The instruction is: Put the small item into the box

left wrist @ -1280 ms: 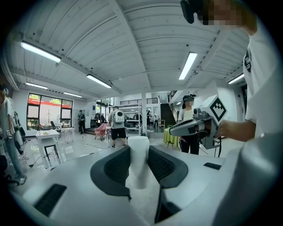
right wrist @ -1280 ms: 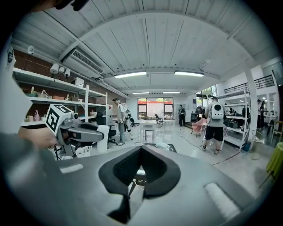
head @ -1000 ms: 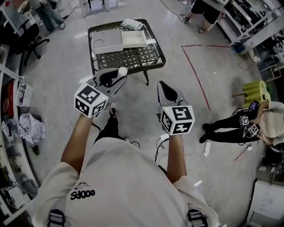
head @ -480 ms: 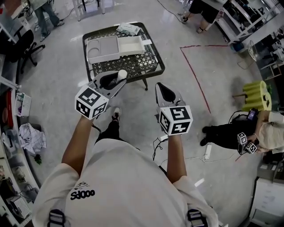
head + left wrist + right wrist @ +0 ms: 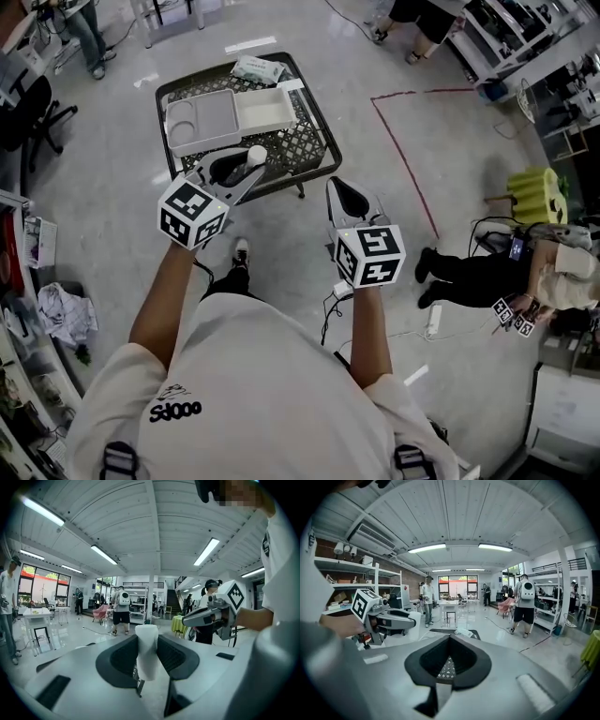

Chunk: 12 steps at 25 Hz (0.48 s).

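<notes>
Showing the carry stage of the task, from the head view and both gripper views. At far left on the table (image 5: 305, 145) lay a divided tray (image 5: 199, 122), touching the box (image 5: 265, 110) on its right. A packet (image 5: 260, 67) lay at the table's far edge.

The left gripper (image 5: 246, 167) was clamped on the item (image 5: 256, 152), a small white cylinder. It stood upright between the pads with its top rising above the jaws. The left gripper view showed both pads pressed against its sides. An upright, mid-body hold of this kind presumably guarded against rolling and left the lower end free to be set down first.

In the head view the item lay over the near edge of the table, on the near side of the box and not yet above it. Its height above the lattice could not be told. The box stood open side up and apparently empty, ready to receive the item.

To the right, the right gripper (image 5: 336, 184) had its jaws together with nothing between them. Only the table's lattice showed through the gap behind the tips. It was held beside the left gripper and apart from it, short of the table's near edge, probably as an idle partner placed clear of the drop path.

The next move, as judged, called for a reach farther over the table until the item stood above the box, then a parting of the jaws.
</notes>
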Tool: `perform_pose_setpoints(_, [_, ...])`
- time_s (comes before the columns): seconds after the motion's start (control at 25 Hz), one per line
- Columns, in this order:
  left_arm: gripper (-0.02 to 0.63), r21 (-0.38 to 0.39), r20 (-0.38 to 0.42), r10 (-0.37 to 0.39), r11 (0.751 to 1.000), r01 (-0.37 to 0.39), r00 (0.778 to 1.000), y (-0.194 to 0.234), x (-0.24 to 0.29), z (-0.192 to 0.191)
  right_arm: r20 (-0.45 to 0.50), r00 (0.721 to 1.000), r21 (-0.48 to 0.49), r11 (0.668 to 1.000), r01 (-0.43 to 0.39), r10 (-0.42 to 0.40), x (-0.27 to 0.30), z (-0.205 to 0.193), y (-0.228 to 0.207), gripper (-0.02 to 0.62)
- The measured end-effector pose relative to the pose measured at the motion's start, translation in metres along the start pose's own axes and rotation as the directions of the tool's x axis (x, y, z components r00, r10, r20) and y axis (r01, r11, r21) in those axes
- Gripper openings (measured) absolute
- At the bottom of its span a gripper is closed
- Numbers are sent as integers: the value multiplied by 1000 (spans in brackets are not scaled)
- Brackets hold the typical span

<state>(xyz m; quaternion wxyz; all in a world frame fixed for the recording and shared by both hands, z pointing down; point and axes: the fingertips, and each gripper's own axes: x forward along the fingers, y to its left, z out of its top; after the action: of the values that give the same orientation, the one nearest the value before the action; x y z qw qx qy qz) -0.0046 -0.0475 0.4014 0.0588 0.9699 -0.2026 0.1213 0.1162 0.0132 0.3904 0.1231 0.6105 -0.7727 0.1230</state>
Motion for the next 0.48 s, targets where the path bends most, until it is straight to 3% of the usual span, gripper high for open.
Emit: perform_pose_setpoints(0.48, [123, -13, -20, -43, 999, 43, 999, 69, 37, 6, -28, 999, 22, 999, 35, -34, 68, 18, -17, 10])
